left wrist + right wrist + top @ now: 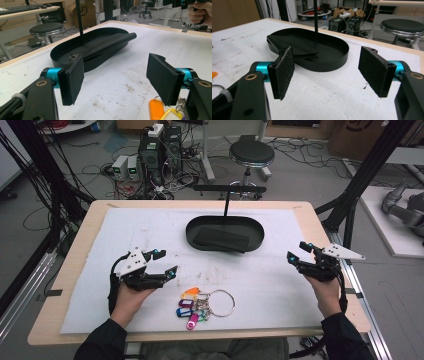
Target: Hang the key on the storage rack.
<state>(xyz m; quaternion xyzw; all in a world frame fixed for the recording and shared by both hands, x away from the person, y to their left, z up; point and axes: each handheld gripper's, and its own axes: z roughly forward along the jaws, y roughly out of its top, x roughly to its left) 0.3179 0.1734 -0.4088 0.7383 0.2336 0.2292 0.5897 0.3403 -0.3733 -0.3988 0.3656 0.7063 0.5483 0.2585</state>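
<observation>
A metal key ring (220,302) with several coloured tags (190,306) lies on the white mat near the front edge; its orange tag (156,108) lies just beyond my left gripper's jaws. My left gripper (165,263) hovers to the left of the ring, open and empty, its pads (74,78) wide apart. My right gripper (298,252) stands open and empty at the right side of the mat, pointing toward the black oval tray (195,238). A flat black sheet (221,238) lies inside the tray, and a thin black post (226,202) rises from it.
The white mat (100,285) covers most of the wooden table (75,240). Behind the table stand a round stool (251,155), computer boxes (159,147) and loose cables on the floor. Black frame bars (367,170) slant up at both sides.
</observation>
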